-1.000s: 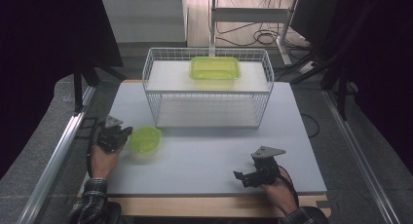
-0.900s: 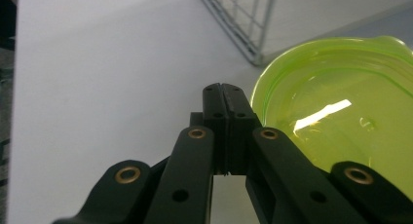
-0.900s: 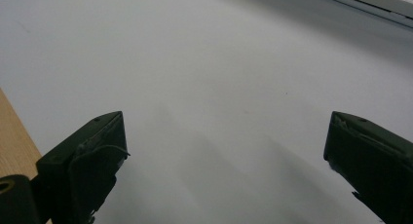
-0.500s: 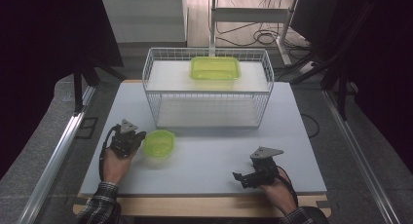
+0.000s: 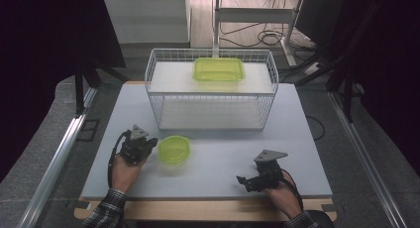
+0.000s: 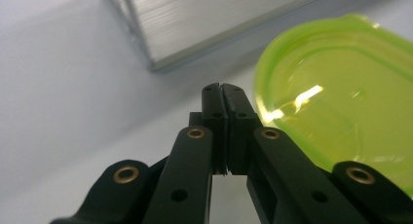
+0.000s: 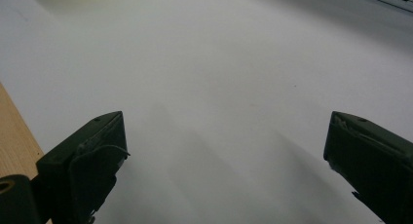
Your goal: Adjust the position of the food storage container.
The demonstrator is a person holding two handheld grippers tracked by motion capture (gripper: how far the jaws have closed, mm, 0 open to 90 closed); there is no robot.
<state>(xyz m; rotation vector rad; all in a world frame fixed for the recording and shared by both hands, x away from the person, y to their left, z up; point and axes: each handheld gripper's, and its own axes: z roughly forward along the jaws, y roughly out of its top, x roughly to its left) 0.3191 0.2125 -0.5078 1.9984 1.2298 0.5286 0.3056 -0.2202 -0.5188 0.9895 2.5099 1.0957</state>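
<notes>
1. Green lid [image 5: 174, 149], round and see-through, is seen lying flat on the white table [image 5: 307, 139] in the high view, just beside the left gripper [image 5: 148, 143] and on that gripper's right.
2. Through the left gripper view, the lid [image 6: 341, 97] is shown close to the right of the jaw tips; whether the tips touch its rim cannot be told.
3. Left gripper [image 6: 222, 95] is pressed fully together, its two black jaws meeting with no gap, and nothing is pinched between them.
4. This gripper is held low over the table by the person's left hand [image 5: 125, 167], with a plaid sleeve [image 5: 105, 215] seen at the bottom edge.
5. Right gripper [image 5: 243, 181] is held near the front right of the table by the right hand [image 5: 282, 193], well apart from the lid.
6. Through the right gripper view, the right gripper [image 7: 224, 151] is spread wide, with bare white table between the jaws and nothing held.
7. The lid is bright yellow-green plastic with a raised rim and a shallow sunken middle, and a glint of light is caught on its surface.
8. A white wire basket [image 5: 153, 96] is stood at the middle back of the table, beyond the lid and apart from it.
9. A rectangular green container [image 5: 219, 69] of the same bright colour is set on the basket's upper shelf, toward the back.
10. A strip of wooden edge [image 5: 198, 208] is visible along the front of the table.
</notes>
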